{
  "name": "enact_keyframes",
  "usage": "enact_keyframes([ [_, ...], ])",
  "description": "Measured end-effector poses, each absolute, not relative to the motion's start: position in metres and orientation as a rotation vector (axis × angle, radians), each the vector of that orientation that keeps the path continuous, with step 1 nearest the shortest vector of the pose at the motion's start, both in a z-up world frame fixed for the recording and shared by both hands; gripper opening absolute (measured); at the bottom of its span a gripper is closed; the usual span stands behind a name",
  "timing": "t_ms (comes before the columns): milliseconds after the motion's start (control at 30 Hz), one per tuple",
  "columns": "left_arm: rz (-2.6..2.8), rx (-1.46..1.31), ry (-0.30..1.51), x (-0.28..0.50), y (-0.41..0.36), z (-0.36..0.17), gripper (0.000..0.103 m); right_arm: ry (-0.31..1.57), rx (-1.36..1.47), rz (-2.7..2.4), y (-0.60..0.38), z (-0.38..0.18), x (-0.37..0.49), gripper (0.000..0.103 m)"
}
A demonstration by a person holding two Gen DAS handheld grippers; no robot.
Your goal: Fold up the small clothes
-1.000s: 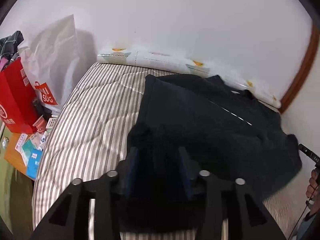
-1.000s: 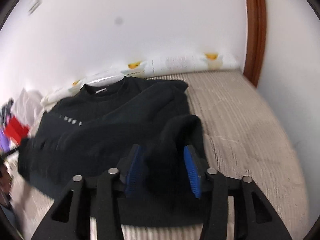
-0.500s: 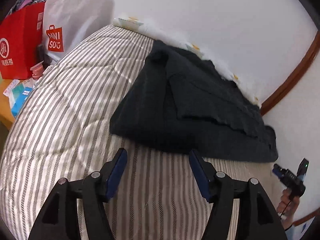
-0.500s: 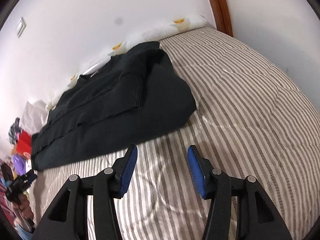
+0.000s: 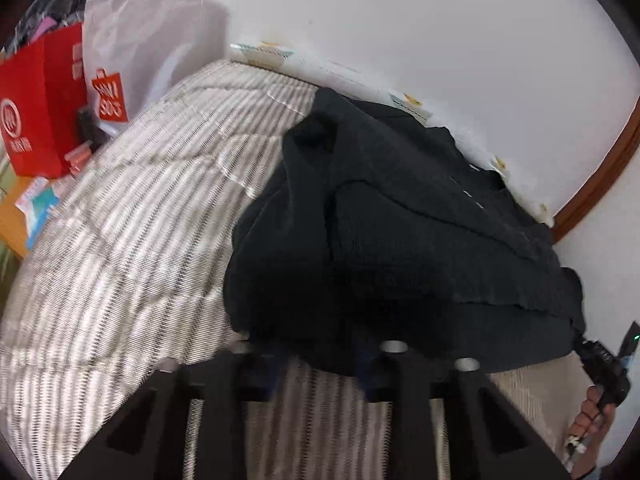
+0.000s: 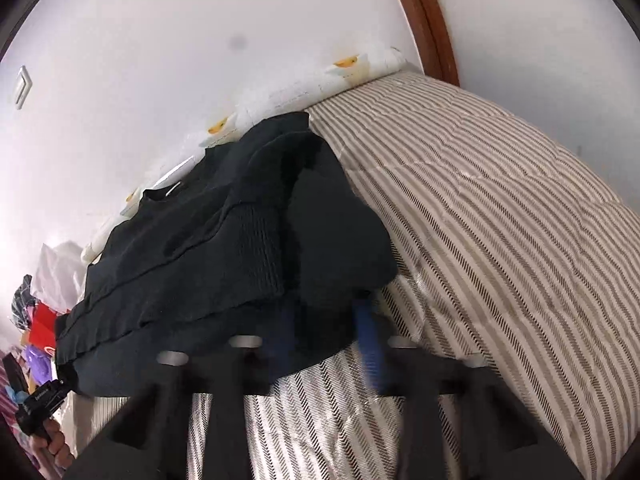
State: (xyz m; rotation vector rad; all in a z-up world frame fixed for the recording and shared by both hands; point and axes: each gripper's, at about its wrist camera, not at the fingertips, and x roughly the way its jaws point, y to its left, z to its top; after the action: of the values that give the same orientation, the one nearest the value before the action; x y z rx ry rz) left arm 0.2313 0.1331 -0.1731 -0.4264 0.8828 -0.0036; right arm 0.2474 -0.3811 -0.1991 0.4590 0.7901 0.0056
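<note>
A black sweater (image 5: 400, 232) lies folded on the striped bed (image 5: 120, 248), up against the far wall. My left gripper (image 5: 320, 362) is at its near hem, towards the left corner. Its jaws are closing with the cloth bunched between the blue pads. In the right wrist view the same sweater (image 6: 224, 248) reaches to the bed's (image 6: 512, 220) middle. My right gripper (image 6: 326, 334) is closing on the sweater's near right corner, and dark cloth fills the gap between its pads. Both sets of fingertips are partly hidden by the fabric.
A red paper bag (image 5: 40, 96) and a white shopping bag (image 5: 136, 48) stand left of the bed. A printed white bolster (image 5: 332, 68) runs along the wall. A hand holds a small black device (image 5: 604, 364) at the sweater's far end. A brown door frame (image 6: 428, 28) is behind.
A second ago both grippers let go of the folded-over cloth. Half a second ago they stood open over bare quilt; now both have dropped forward onto the near hem and narrowed on it.
</note>
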Motion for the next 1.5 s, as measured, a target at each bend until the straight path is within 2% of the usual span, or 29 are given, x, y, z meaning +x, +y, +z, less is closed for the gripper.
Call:
enact_keyframes([
  [167,-0.008,-0.424,0.867,0.219,0.135,-0.165,0.011,0.754,0.435,0.039,-0.383,-0.187,0.231,0.013],
  [500,-0.043,-0.382,0.882,0.167,0.130,-0.158,0.011,0.750,0.382,0.056,-0.385,-0.171,0.175,0.013],
  [767,-0.083,-0.365,0.897,0.112,0.124,-0.159,0.011,0.785,0.321,0.041,-0.389,-0.180,0.117,0.013],
  [900,-0.078,-0.350,0.898,0.103,0.123,-0.158,0.014,0.834,0.290,-0.014,-0.389,-0.185,0.107,0.019],
  [1033,-0.093,-0.328,0.923,0.096,0.124,-0.157,0.025,0.819,0.235,-0.012,-0.378,-0.166,0.095,0.022],
  [1133,-0.142,-0.278,0.909,0.085,0.117,-0.153,0.025,0.764,0.171,0.024,-0.360,-0.145,0.087,0.030],
  [1267,-0.228,-0.270,0.864,0.070,0.106,-0.144,0.026,0.764,0.151,0.135,-0.327,-0.142,0.097,0.030],
  [1333,-0.243,-0.252,0.854,0.070,0.099,-0.139,0.026,0.798,0.149,0.203,-0.309,-0.152,0.107,0.028],
  [1400,-0.243,-0.238,0.848,0.074,0.093,-0.136,0.026,0.815,0.124,0.219,-0.296,-0.161,0.112,0.018],
  [1500,-0.248,-0.244,0.860,0.087,0.087,-0.137,0.024,0.851,0.108,0.212,-0.288,-0.174,0.119,0.014],
])
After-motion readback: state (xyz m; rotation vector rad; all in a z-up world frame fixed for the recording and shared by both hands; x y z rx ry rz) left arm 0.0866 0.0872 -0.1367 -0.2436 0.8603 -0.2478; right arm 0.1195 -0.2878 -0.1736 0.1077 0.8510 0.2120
